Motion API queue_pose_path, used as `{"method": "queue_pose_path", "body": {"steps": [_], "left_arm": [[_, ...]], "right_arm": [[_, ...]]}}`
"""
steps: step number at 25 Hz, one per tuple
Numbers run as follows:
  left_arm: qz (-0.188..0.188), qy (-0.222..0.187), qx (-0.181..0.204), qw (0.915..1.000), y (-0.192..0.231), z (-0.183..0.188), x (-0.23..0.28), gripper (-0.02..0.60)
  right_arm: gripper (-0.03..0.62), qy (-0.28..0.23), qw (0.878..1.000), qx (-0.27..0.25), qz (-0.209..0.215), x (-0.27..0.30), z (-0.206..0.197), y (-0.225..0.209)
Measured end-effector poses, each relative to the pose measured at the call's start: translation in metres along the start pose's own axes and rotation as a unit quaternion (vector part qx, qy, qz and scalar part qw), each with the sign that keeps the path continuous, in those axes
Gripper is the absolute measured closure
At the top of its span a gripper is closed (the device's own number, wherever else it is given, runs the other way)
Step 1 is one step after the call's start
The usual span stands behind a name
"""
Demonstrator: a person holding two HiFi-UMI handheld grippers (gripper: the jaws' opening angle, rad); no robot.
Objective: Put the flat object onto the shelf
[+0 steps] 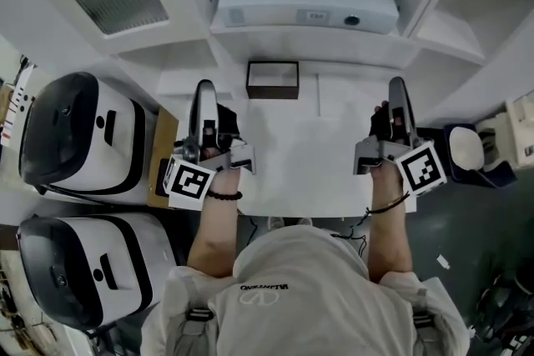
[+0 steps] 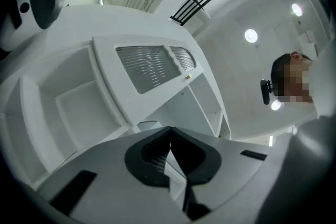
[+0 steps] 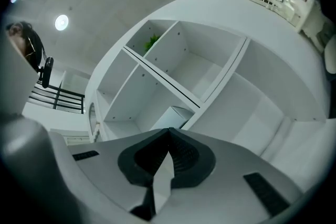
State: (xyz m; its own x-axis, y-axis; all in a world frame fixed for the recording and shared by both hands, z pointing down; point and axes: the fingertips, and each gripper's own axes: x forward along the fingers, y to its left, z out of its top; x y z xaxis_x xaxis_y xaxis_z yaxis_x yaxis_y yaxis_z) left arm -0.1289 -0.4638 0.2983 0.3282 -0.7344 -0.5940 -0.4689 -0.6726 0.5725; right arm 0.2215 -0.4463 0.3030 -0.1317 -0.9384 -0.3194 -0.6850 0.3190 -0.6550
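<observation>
A flat rectangular object with a dark frame and pale middle point(image 1: 272, 79) lies at the far edge of the white table point(image 1: 300, 171), against the foot of the white shelf unit point(image 1: 250, 37). My left gripper point(image 1: 204, 89) is raised over the table's left side, left of the object and apart from it. My right gripper point(image 1: 398, 86) is raised over the table's right side. Both point up toward the shelf. In the left gripper view the left gripper point(image 2: 170, 136) is shut and empty. The right gripper point(image 3: 169, 134) is likewise shut with nothing held.
A white boxy device point(image 1: 304, 0) sits on the shelf above the flat object. Two white-and-black machines point(image 1: 75, 133) point(image 1: 79, 267) stand to the left. A white cup point(image 1: 465, 148) is at the right. Open shelf compartments point(image 3: 173, 65) and a louvred door point(image 2: 152, 65) face the grippers.
</observation>
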Motion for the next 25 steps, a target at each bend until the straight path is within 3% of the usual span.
{"method": "queue_pose_path", "body": {"steps": [1, 3, 6, 7, 11, 14, 17, 19, 25], "left_arm": [[0.013, 0.004, 0.001, 0.9999, 0.006, -0.003, -0.008, 0.577], [0.042, 0.029, 0.043, 0.9978, 0.014, -0.011, -0.020, 0.577], [0.073, 0.091, 0.148, 0.9821, 0.016, -0.030, -0.029, 0.577], [0.075, 0.104, 0.166, 0.9777, 0.015, -0.035, -0.029, 0.577], [0.081, 0.134, 0.202, 0.9669, 0.014, -0.049, -0.029, 0.577], [0.090, 0.165, 0.274, 0.9433, 0.011, -0.060, -0.027, 0.577], [0.087, 0.200, 0.350, 0.9109, 0.005, -0.072, -0.024, 0.577], [0.080, 0.216, 0.372, 0.8992, 0.001, -0.081, -0.021, 0.577], [0.077, 0.228, 0.365, 0.8994, 0.000, -0.091, -0.017, 0.578]], "right_arm": [[0.585, 0.003, 1.000, -0.001, 0.002, -0.004, -0.003, -0.001], [0.585, 0.012, 1.000, -0.012, 0.001, -0.009, -0.008, -0.003], [0.585, 0.031, 0.997, -0.064, -0.010, -0.014, -0.019, -0.006], [0.585, 0.037, 0.996, -0.085, -0.011, -0.015, -0.023, -0.005], [0.585, 0.048, 0.991, -0.128, -0.008, -0.017, -0.034, -0.003], [0.585, 0.058, 0.988, -0.143, -0.010, -0.018, -0.041, -0.006], [0.585, 0.073, 0.981, -0.179, -0.010, -0.019, -0.051, -0.004], [0.585, 0.081, 0.975, -0.205, -0.006, -0.019, -0.057, -0.001], [0.585, 0.096, 0.971, -0.220, 0.003, -0.018, -0.069, 0.002]]}}
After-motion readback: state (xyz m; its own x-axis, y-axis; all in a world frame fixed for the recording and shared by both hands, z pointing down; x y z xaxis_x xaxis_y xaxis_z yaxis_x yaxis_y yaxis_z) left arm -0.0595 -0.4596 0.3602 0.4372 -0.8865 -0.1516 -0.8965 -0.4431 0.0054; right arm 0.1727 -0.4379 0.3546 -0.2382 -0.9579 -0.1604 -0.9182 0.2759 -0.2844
